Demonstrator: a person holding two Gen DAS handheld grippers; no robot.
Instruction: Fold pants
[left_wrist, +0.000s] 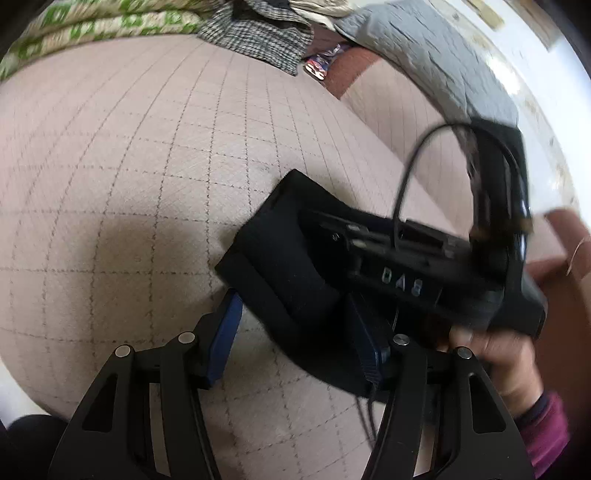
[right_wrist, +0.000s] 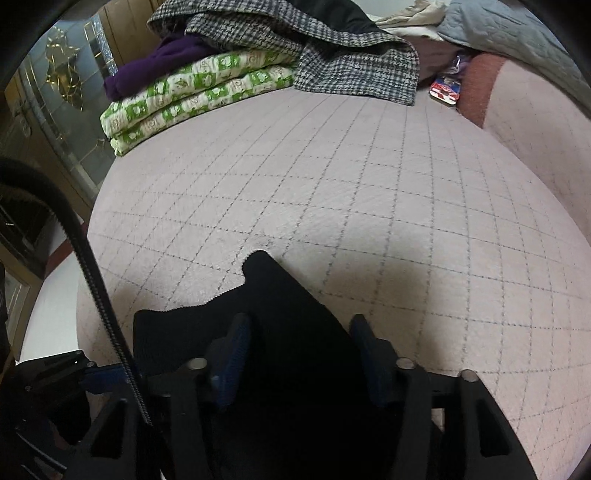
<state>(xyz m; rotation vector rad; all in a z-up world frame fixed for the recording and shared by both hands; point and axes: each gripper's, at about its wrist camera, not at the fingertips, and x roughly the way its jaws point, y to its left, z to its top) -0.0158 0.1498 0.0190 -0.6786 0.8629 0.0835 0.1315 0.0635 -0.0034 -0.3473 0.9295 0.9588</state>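
The black pants (left_wrist: 280, 266) lie folded into a small bundle on the pink quilted bed cover (left_wrist: 129, 166). My left gripper (left_wrist: 297, 343) hovers at their near edge with its blue pads (left_wrist: 225, 339) apart. Bed cover shows between the left pad and the cloth. My right gripper (right_wrist: 299, 358) stands over the black pants (right_wrist: 288, 306) with its jaws apart. Dark cloth fills the gap, and no pad visibly presses on it. In the left wrist view the right gripper's body (left_wrist: 406, 266) rests over the pants, held by a hand (left_wrist: 506, 365) in a magenta sleeve.
At the far edge of the bed lie a green-and-white folded quilt (right_wrist: 192, 96), a houndstooth garment (right_wrist: 351, 66) and a purple cloth (right_wrist: 155, 66). A grey quilted blanket (left_wrist: 417, 51) and a small colourful packet (right_wrist: 445, 90) are at the back right. A glass-fronted cabinet (right_wrist: 55, 110) stands left.
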